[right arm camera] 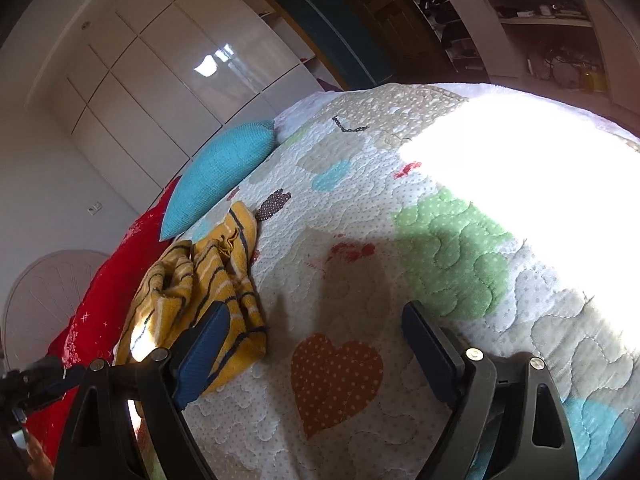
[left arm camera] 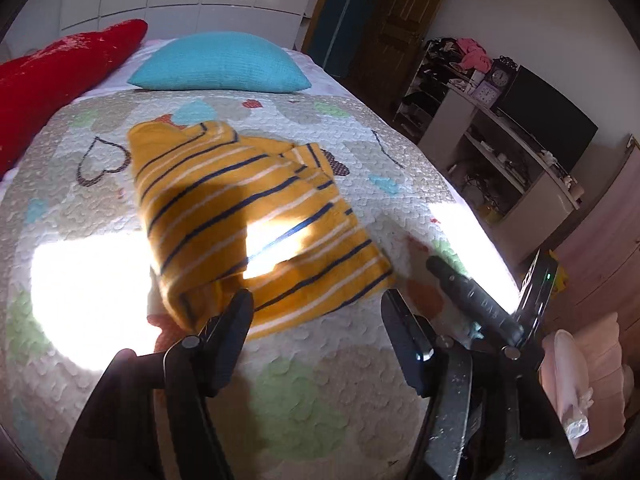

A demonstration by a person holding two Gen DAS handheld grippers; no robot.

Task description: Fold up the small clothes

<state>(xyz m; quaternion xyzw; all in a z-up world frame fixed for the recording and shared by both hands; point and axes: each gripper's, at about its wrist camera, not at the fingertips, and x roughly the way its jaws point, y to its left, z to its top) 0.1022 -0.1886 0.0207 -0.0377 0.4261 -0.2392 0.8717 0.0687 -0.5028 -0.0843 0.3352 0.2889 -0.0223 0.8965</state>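
A yellow shirt [left arm camera: 248, 208] with navy and white stripes lies folded and a little rumpled on the quilted bedspread [left arm camera: 320, 380]. In the left wrist view my left gripper [left arm camera: 317, 296] hovers just above the shirt's near edge, open, with nothing pressed between its fingers. In the right wrist view the same shirt [right arm camera: 200, 292] lies bunched at the left. My right gripper [right arm camera: 316, 308] stands open over bare quilt [right arm camera: 360, 220] with an orange heart patch, and its left finger [right arm camera: 204, 344] overlaps the shirt's edge in the picture.
A teal pillow [left arm camera: 220, 62] and a red cushion [left arm camera: 52, 80] lie at the head of the bed. White wardrobe doors [right arm camera: 160, 60] stand behind. A cluttered desk with shelves [left arm camera: 500, 140] lines the right wall. Strong sunlight washes out patches of quilt.
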